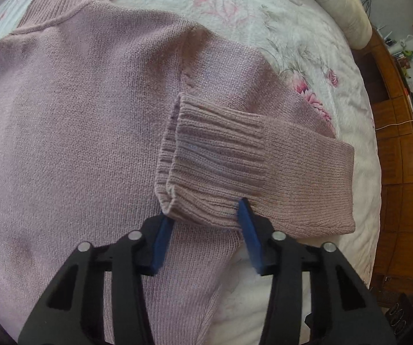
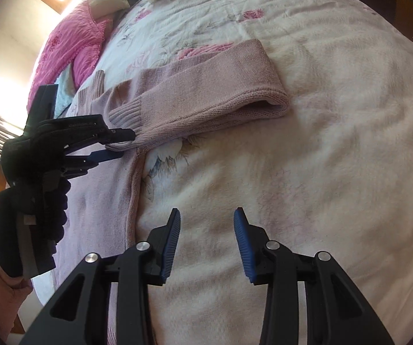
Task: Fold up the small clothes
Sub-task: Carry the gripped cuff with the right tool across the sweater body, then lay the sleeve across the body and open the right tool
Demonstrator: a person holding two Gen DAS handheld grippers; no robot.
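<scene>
Sleeve folded across the sweater on the bed

Left view: my left gripper (image 1: 205, 211), fingers spread, straddles the ribbed cuff (image 1: 206, 158) of the dusty-pink knitted sweater (image 1: 71, 120). Right view: my right gripper (image 2: 207, 225), fingers spread, hovers over the floral white bedspread (image 2: 321, 143); sweater at 10 o'clock.

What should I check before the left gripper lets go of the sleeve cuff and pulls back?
1. Sleeve folded back at the elbow, so the ribbed cuff lies at the sweater body's edge: ok.
2. Left gripper jaws apart around the cuff's lower edge: ok; whether the pads still touch the knit: cannot tell.
3. Sweater body flat on the blanket: ok, only slight ripples.
4. Right gripper open, holding nothing, over bare blanket beside the sweater's side seam: ok.
5. Other sleeve already folded: cannot tell, out of view.
</scene>
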